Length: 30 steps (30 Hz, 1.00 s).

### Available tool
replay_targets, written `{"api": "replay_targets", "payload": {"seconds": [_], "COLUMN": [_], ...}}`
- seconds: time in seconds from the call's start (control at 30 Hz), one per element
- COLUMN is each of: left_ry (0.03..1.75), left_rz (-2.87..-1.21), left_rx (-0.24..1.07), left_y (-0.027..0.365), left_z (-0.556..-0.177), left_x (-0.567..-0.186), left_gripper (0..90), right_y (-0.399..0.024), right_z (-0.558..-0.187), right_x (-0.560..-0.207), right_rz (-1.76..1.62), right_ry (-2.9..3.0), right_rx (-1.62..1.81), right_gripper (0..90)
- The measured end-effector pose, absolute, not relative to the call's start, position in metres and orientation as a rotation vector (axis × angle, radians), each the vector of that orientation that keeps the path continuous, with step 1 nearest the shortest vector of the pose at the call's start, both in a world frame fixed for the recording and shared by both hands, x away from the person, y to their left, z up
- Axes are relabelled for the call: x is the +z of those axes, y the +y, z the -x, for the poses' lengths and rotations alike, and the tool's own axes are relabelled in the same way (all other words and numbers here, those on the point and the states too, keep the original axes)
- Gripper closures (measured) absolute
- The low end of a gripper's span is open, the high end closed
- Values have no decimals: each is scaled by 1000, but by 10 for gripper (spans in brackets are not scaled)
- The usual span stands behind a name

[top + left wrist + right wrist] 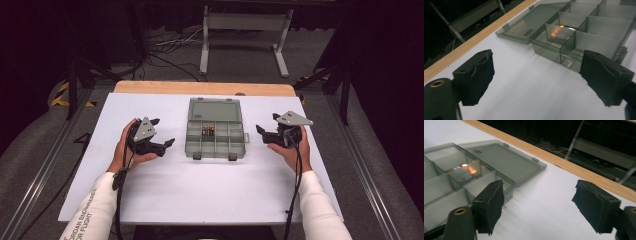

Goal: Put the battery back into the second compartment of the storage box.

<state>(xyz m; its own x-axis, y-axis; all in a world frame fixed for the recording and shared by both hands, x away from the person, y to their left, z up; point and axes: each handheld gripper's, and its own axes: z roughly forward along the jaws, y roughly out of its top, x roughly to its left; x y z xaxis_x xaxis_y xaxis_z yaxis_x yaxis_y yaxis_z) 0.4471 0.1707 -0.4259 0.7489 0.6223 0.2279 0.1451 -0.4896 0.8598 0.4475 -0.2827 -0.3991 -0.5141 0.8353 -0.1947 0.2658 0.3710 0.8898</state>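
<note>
A clear grey plastic box (215,135) sits in the middle of the white table (165,200), its lid (214,110) swung fully open and lying flat on the far side, toward the wooden edge (200,88). Inside, dividers split the box into small compartments, and one compartment in the row next to the lid holds some small batteries (208,131) — they show as an orange-and-silver glint through the wall in both gripper views.

The left gripper (162,135) is held just left of the box, near its front left corner, its jaws spread wide with bare table between them and nothing gripped. In the left gripper view the box's near corner (564,56) lies just ahead of the jaws.

The right gripper (267,125) is held just right of the box, also released — jaws apart, nothing between them. In its own view one jaw stands in front of the box's wall; whether it touches cannot be told.
</note>
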Motion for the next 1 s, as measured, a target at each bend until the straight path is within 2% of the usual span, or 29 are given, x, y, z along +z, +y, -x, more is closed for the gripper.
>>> {"api": "replay_targets", "payload": {"seconds": [0.13, 0.17, 0.2, 0.23, 0.4, 0.47, 0.67, 1.0], "left_ry": [608, 621, 626, 631, 676, 703, 772, 768], "left_rz": [-2044, -2048, -2045, -2040, -2067, -2067, -2074, -2140], "left_rx": [621, 611, 599, 585, 575, 560, 536, 495], "left_y": [169, 169, 169, 169, 165, 165, 166, 154], "left_z": [-458, -462, -464, -466, -483, -491, -515, -542], "left_x": [-427, -427, -428, -428, -430, -430, -432, -428], "left_gripper": [263, 316, 431, 487, 802, 876, 893, 894], "right_y": [-279, -279, -280, -280, -281, -280, -282, -264], "right_z": [-462, -465, -468, -469, -479, -484, -506, -534], "right_x": [-409, -410, -411, -411, -414, -416, -410, -405], "right_rz": [-989, -1004, -1005, -1002, -985, -975, -1039, -996], "right_ry": [2014, 2025, 2027, 2039, 2084, 2115, 2156, 2256], "right_rx": [1059, 1051, 1051, 1051, 1005, 981, 964, 896], "right_gripper": [387, 458, 583, 641, 866, 900, 900, 900]}}
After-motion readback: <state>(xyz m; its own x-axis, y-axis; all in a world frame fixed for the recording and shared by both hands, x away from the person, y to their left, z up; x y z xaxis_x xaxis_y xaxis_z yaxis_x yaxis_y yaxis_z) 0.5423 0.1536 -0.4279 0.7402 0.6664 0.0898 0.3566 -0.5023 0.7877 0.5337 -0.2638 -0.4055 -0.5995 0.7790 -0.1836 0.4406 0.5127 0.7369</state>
